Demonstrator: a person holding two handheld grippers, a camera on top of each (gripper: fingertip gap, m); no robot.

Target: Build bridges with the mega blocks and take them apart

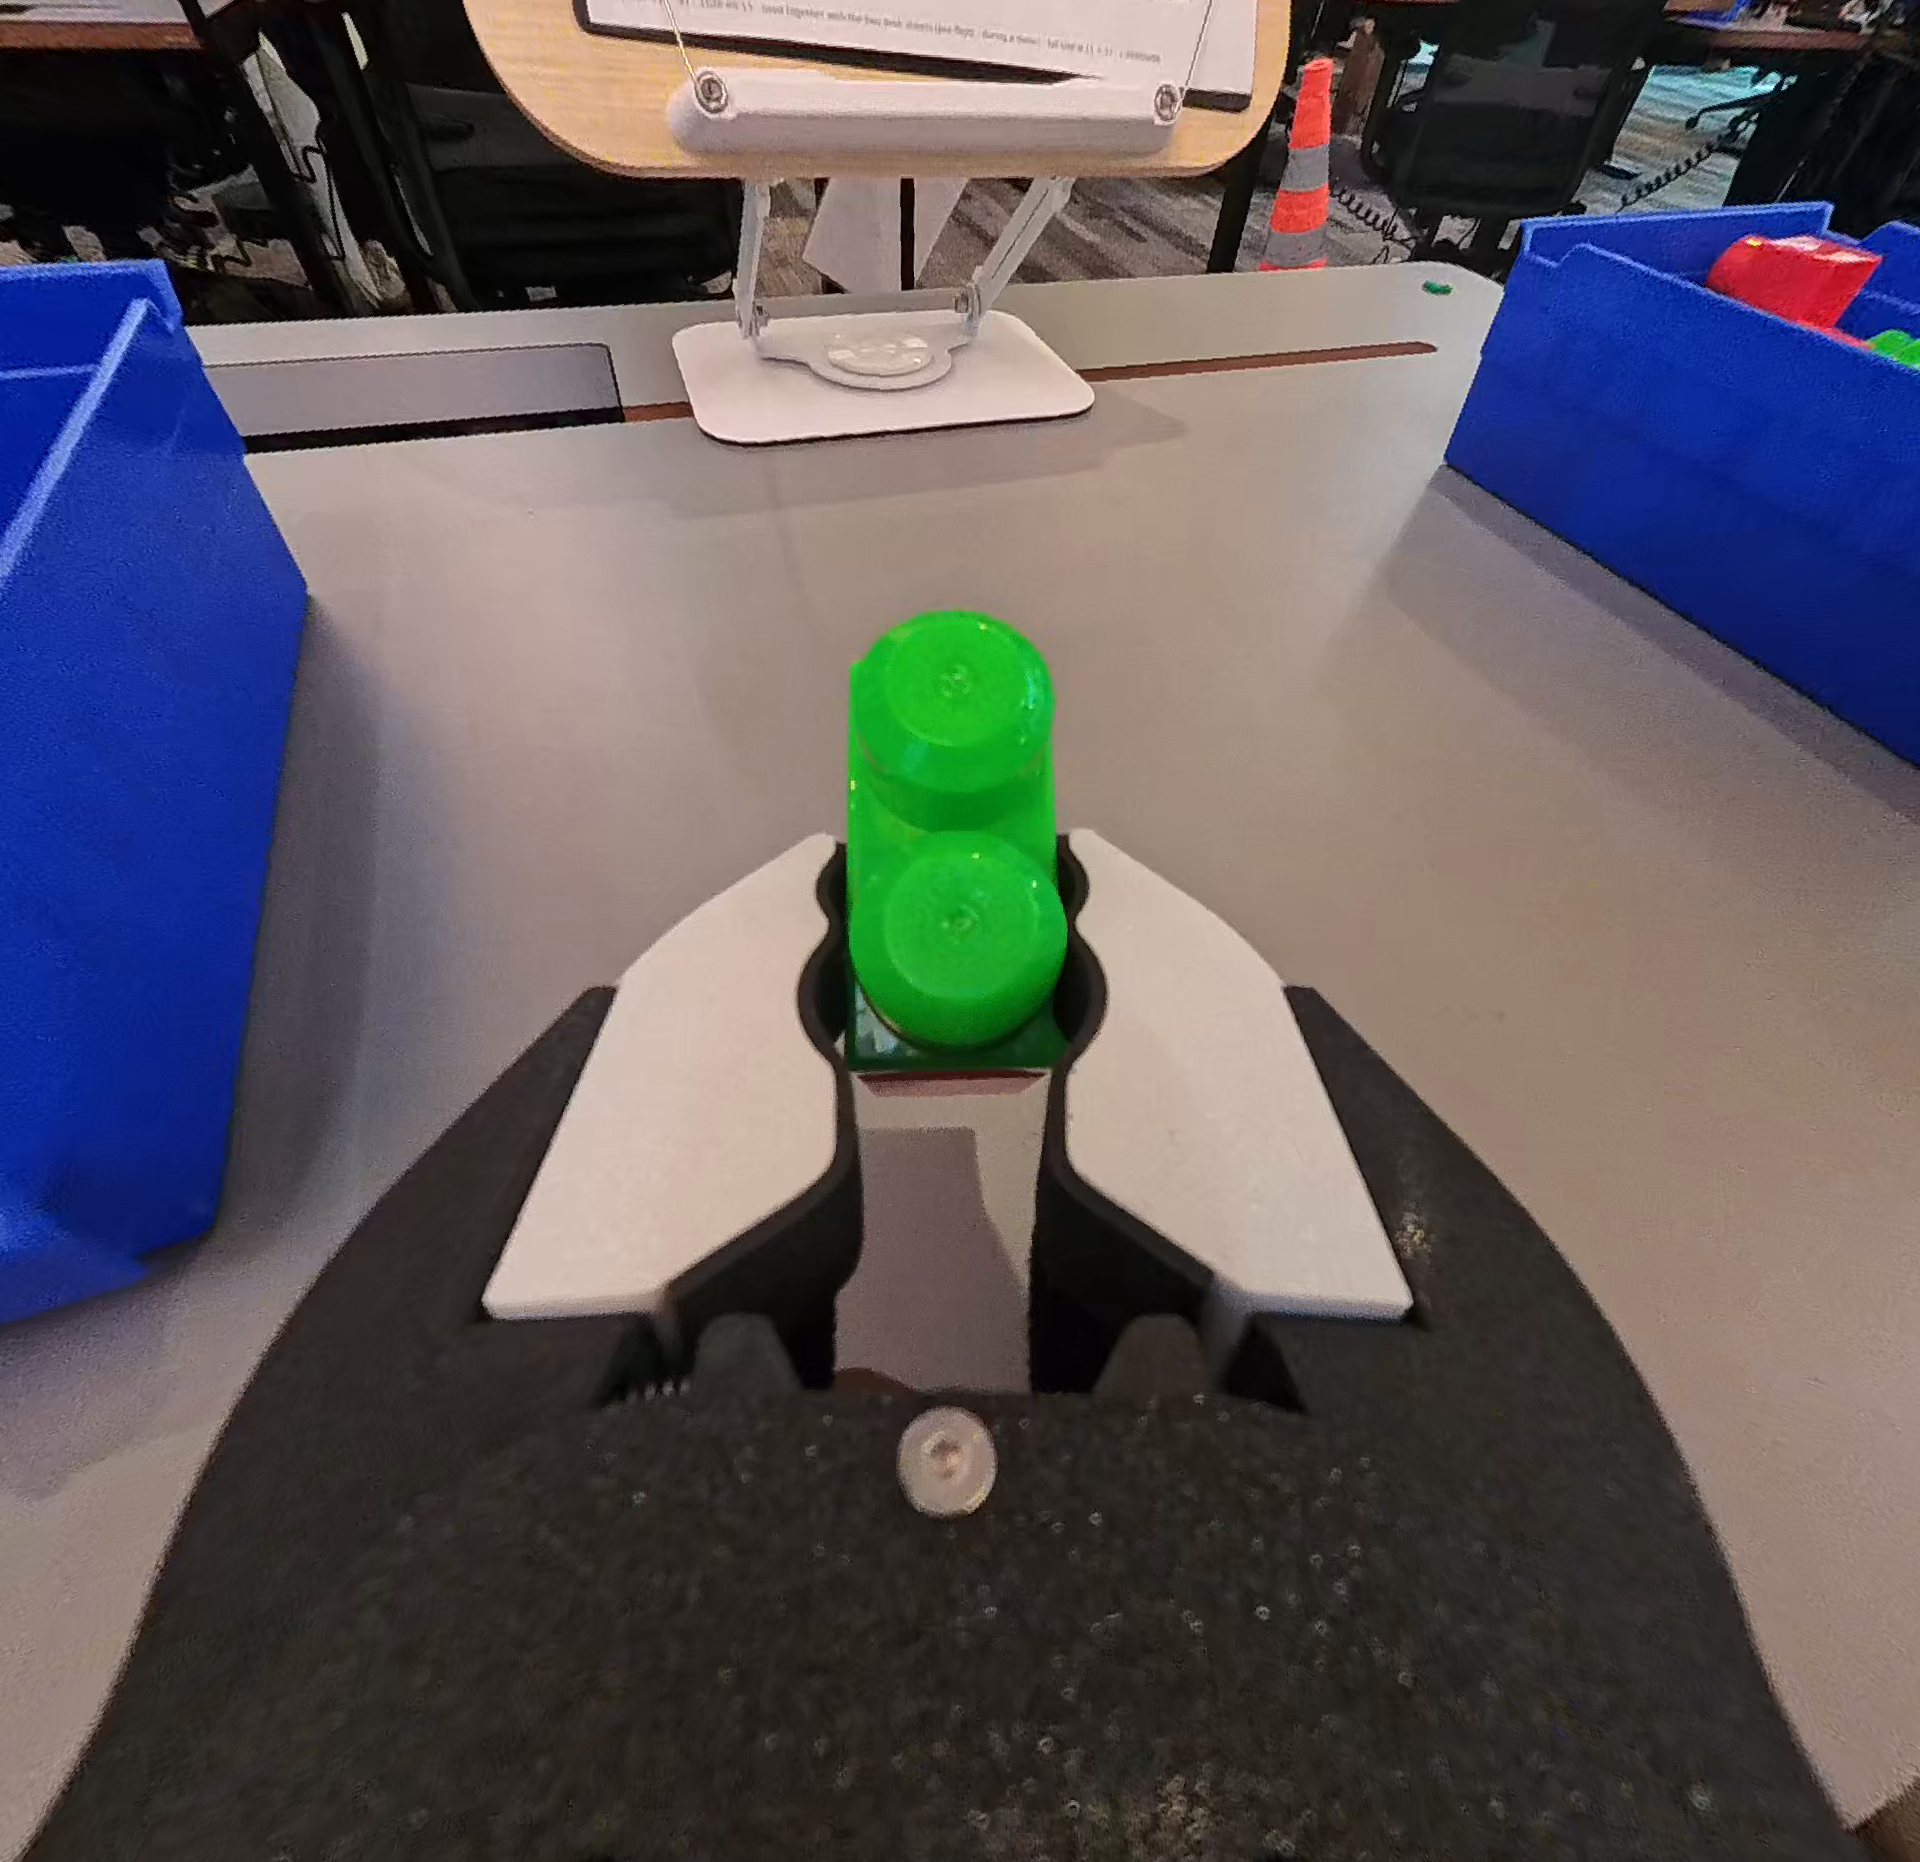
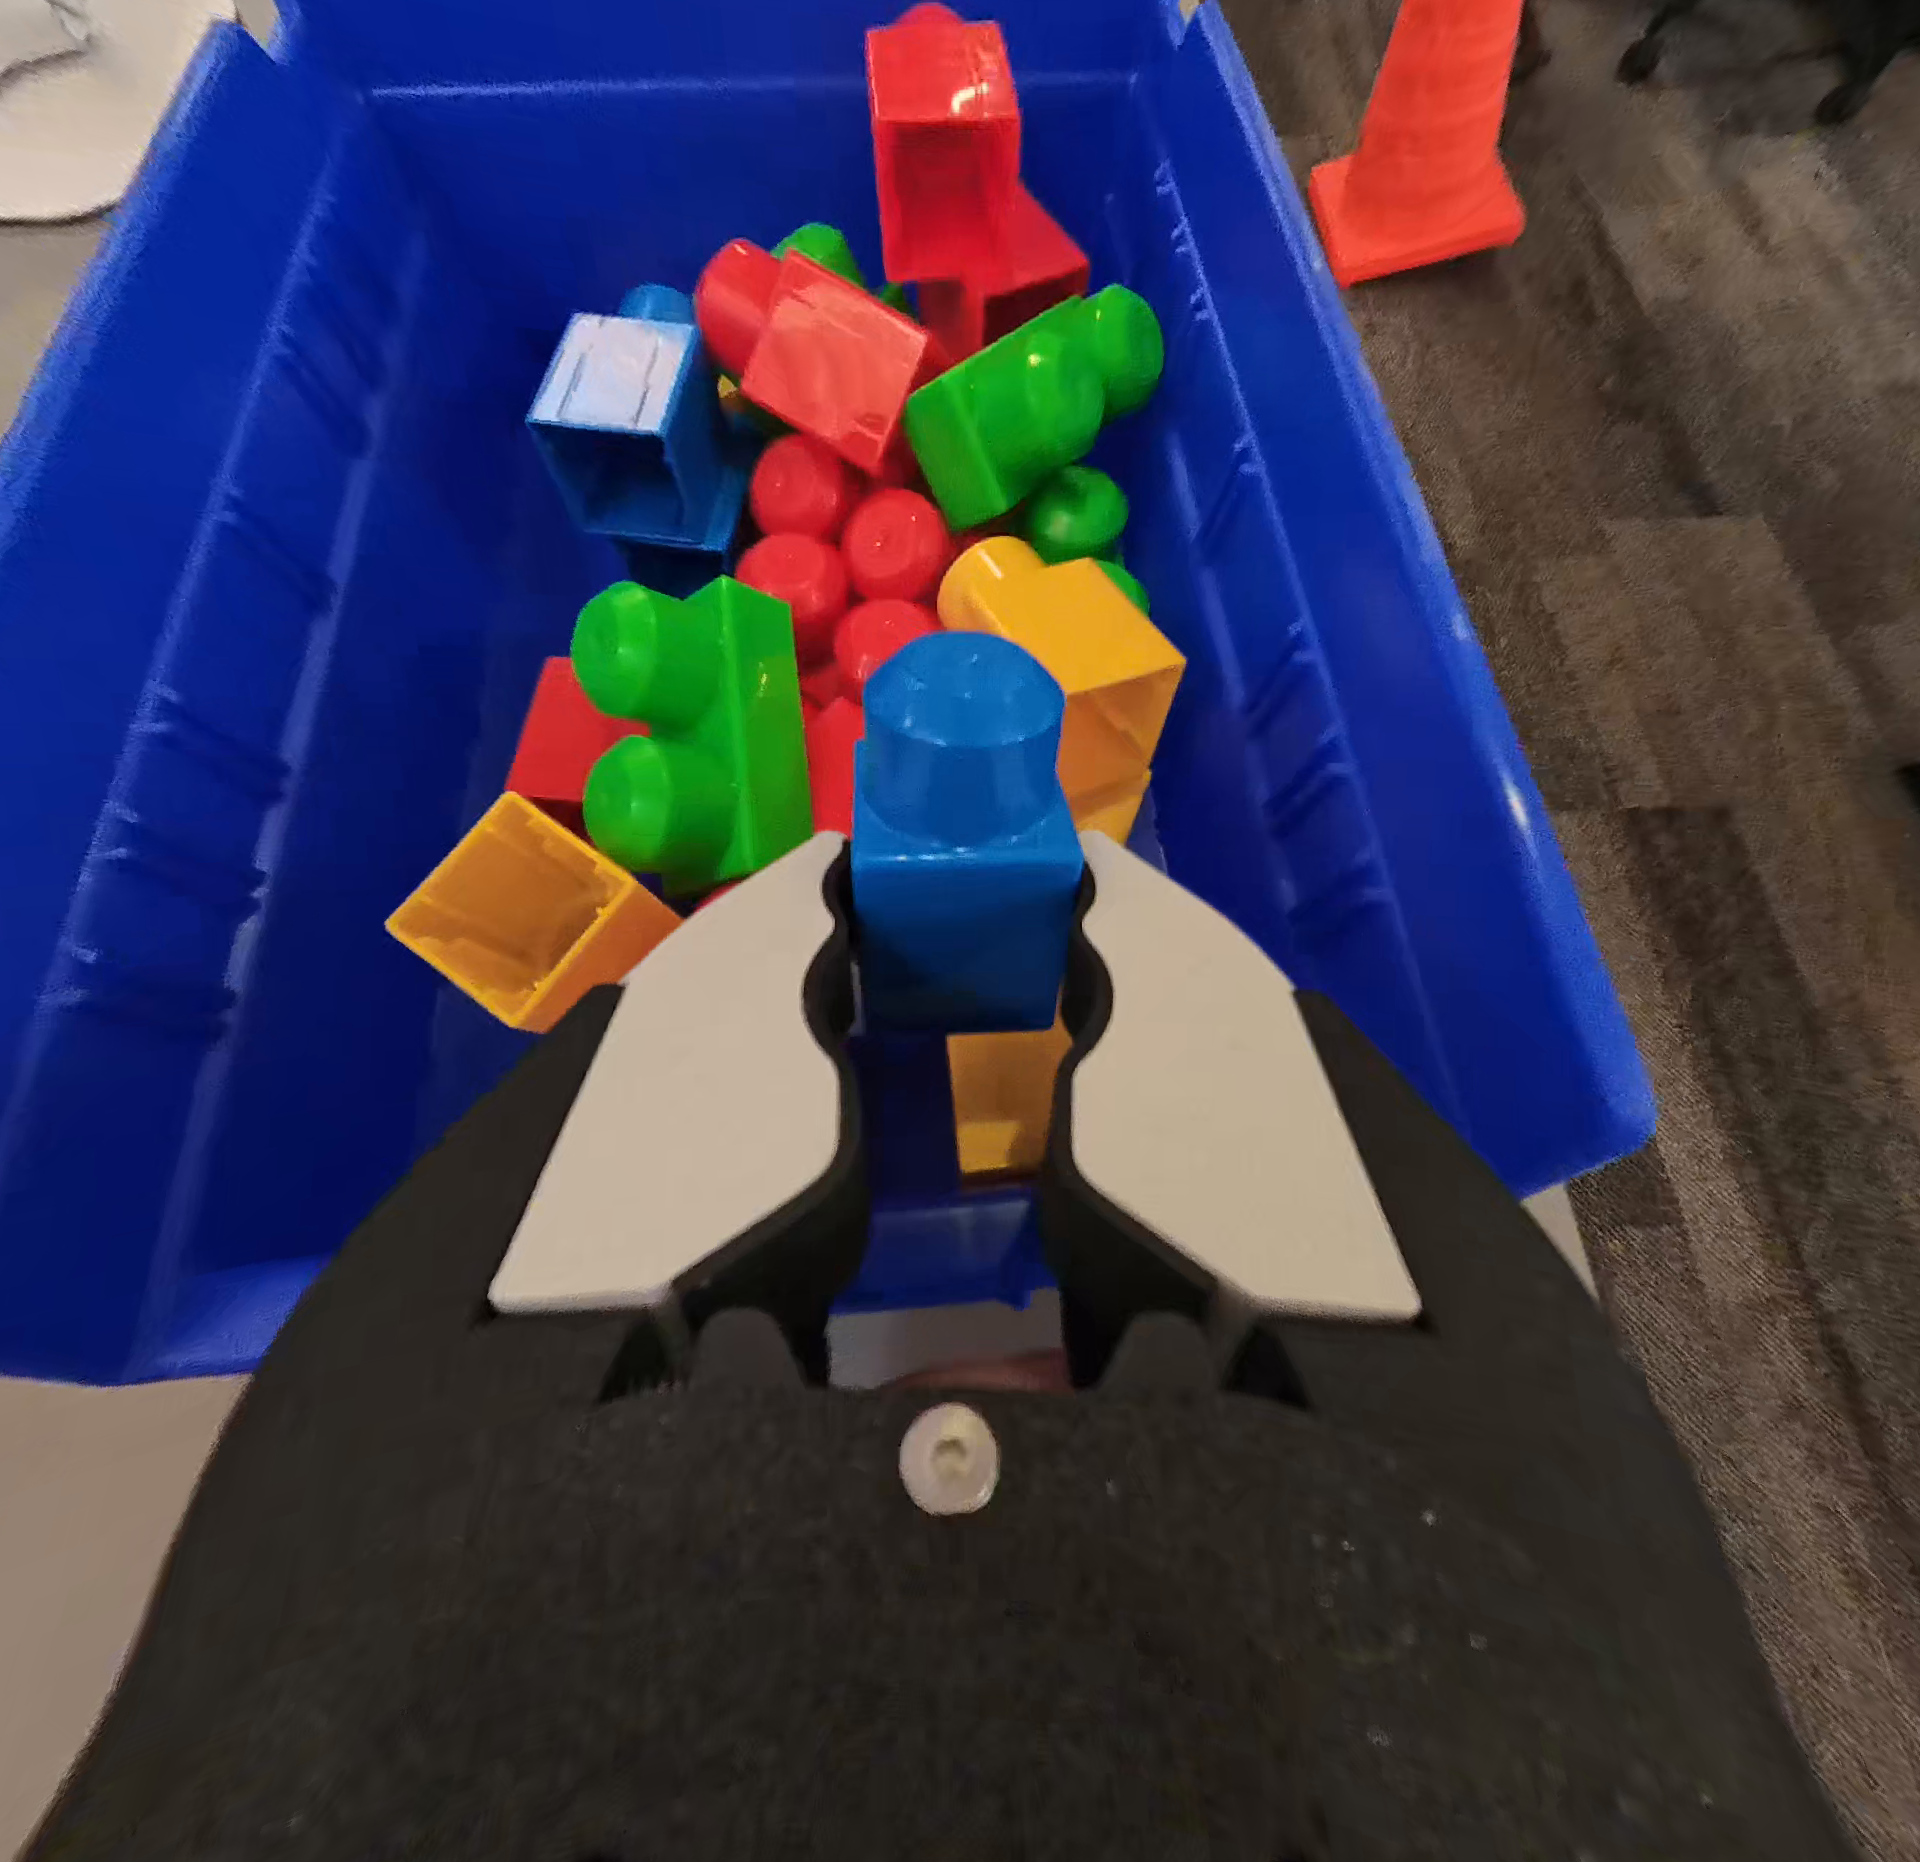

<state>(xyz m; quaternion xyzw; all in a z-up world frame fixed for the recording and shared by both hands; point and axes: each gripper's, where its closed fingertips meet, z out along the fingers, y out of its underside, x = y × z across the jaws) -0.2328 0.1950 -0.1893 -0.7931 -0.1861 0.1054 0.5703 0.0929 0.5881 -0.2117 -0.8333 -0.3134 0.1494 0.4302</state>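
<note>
Two grippers, each pinching one block. Left gripper (image 1: 956, 939) clamps a green two-stud block (image 1: 951, 825) over the grey table (image 1: 1455, 877), between two blue bins. Right gripper (image 2: 961, 945) clamps a blue one-stud block (image 2: 961, 856) above the blue bin (image 2: 260, 669) of mixed blocks (image 2: 831, 524).

Grey fingers (image 1: 727, 1043), seemingly foam-black body.
</note>
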